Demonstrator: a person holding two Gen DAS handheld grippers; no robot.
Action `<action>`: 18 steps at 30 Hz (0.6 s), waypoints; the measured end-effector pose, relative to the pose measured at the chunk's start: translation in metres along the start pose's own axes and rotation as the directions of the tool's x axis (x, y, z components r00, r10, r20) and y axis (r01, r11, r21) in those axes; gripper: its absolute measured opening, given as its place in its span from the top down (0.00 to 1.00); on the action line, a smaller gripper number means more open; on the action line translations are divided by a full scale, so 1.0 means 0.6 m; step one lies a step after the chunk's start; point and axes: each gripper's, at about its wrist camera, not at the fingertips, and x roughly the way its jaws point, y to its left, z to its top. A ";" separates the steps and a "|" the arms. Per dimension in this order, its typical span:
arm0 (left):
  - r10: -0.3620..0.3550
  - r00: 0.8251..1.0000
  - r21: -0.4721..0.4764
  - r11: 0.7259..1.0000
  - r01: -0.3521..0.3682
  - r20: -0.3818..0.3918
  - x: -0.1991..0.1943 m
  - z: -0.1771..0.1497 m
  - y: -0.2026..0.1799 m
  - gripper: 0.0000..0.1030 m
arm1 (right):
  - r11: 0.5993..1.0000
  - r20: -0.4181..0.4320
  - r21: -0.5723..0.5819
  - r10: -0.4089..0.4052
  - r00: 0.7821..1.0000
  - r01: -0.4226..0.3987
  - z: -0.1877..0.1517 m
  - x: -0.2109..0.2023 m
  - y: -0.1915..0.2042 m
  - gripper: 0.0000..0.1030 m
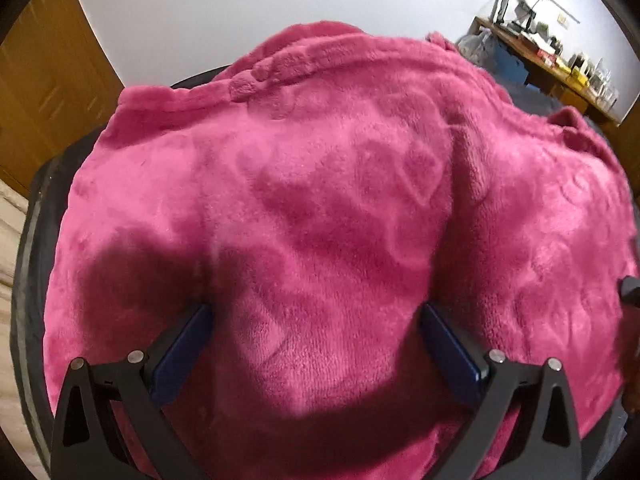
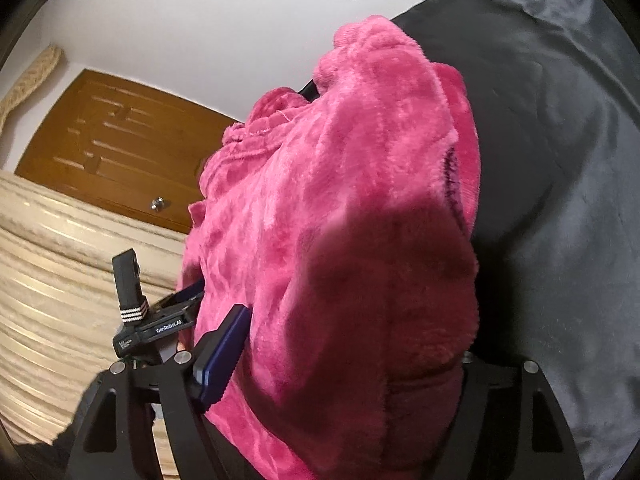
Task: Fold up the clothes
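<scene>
A pink fleece garment (image 1: 320, 168) lies spread over a dark grey covered surface (image 1: 28, 280) and fills the left wrist view. My left gripper (image 1: 318, 320) points down into it. Its jaws stand wide, its blue pads (image 1: 192, 340) are sunk into the pile, and a mound of fleece sits between them. In the right wrist view a thick fold of the pink garment (image 2: 340, 200) fills my right gripper (image 2: 352, 320). Its left blue pad (image 2: 224, 352) presses against the fleece, and its right finger is hidden under the fabric. The left gripper's blue finger (image 2: 191, 289) pokes into the garment's left edge.
The dark grey cover (image 2: 560, 160) stretches away to the right of the garment. A beige ribbed cover (image 2: 48, 260) lies lower left, with a wooden door (image 2: 120, 140) and a white wall behind it. A cluttered wooden table (image 1: 540, 52) stands far right.
</scene>
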 end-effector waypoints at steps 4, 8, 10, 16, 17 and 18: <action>-0.005 1.000 0.002 1.000 0.005 -0.001 0.005 0.000 0.000 0.00 | 1.000 0.012 0.024 0.010 1.000 -0.010 -0.002 -0.006 -0.012 0.36; 0.004 1.000 0.005 1.000 -0.004 0.012 0.007 -0.003 -0.002 0.00 | 0.999 0.014 0.045 0.000 1.000 -0.001 -0.001 -0.003 -0.014 0.38; 0.011 1.000 0.003 1.000 -0.011 0.019 0.007 -0.004 -0.004 0.00 | 0.999 0.013 0.050 -0.013 1.000 0.012 0.001 0.000 -0.011 0.38; 0.006 0.999 0.006 1.000 -0.007 0.041 0.007 -0.008 -0.002 0.00 | 0.997 0.037 0.080 -0.009 0.999 0.006 0.001 -0.009 0.004 0.44; 0.004 0.999 0.007 1.000 -0.005 0.044 0.007 -0.009 -0.001 0.00 | 0.997 0.042 0.081 -0.006 0.999 0.003 0.001 -0.012 0.009 0.45; 0.002 0.999 0.007 1.000 -0.002 0.046 0.006 -0.009 -0.001 0.00 | 0.997 0.048 0.080 -0.009 0.999 0.005 0.002 -0.016 0.016 0.45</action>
